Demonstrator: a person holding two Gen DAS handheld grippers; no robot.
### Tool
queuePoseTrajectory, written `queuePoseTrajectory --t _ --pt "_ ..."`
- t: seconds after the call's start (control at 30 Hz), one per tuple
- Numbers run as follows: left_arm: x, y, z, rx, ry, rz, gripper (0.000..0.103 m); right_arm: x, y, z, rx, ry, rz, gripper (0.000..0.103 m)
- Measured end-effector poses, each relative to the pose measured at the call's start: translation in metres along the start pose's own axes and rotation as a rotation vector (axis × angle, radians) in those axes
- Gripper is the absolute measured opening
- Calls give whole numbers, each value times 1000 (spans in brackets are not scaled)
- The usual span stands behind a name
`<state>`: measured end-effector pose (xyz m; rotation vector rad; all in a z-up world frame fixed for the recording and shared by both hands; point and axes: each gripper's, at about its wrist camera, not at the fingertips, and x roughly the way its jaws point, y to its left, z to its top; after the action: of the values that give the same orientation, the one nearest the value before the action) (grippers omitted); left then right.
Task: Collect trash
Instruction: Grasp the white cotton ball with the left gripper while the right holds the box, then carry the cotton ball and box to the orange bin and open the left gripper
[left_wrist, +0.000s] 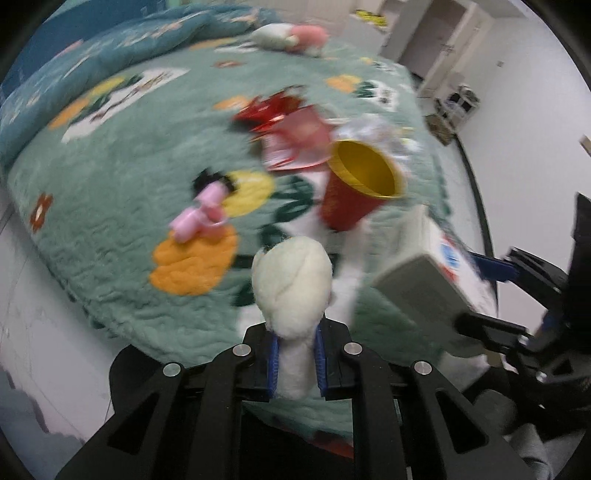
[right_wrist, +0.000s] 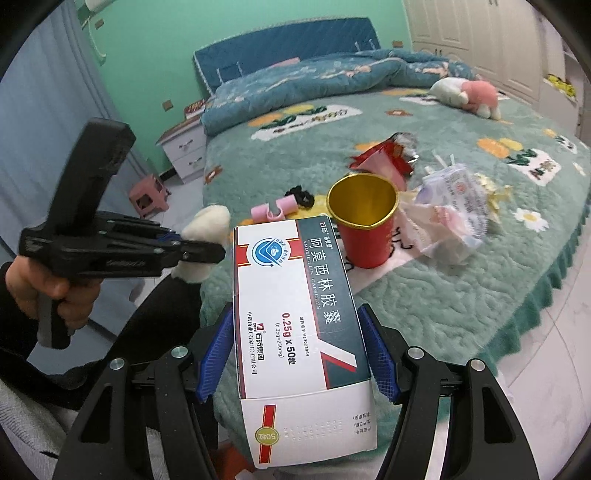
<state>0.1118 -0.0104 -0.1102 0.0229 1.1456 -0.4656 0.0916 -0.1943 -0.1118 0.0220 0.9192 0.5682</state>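
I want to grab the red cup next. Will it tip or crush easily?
Probably both. The red cup stands upright on the soft, quilted bedspread, so a nudge may topple it. It looks thin, empty and light; its rim already seems slightly dented.

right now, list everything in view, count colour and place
cup: 1, red, gold inside, upright on bed
wrappers: a few, red and silver, behind cup
plastic bag: 1, whitish, crumpled, beside cup
clip: 1, pink, on bed
hair tie: 1, black, behind clip
plush toy: 1, white and pink, far on bed
bed: 1, green floral cover, blue quilt
stool: 1, pink, on floor
nightstand: 1, white, beside bed
box: 1, white, red and teal, in right gripper
cotton wad: 1, white, in left gripper
hand: 1, holding left gripper
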Motion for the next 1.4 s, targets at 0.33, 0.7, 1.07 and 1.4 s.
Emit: queuePoseTrajectory --t 0.33,0.7,1.07,1.4 --pt "-38 -57 -7 118 -83 -35 17 -61 1 -17 53 -118 -34 65" --pt "-59 -125 3 283 -159 -84 17 -134 -9 -33 101 -274 -138 65" --pt "-31 -243 23 565 -135 -232 17 -224 -62 -104 317 -385 -364 65" --pt "3 -353 12 820 -60 -371 17 -292 -103 -187 527 -432 -567 65"
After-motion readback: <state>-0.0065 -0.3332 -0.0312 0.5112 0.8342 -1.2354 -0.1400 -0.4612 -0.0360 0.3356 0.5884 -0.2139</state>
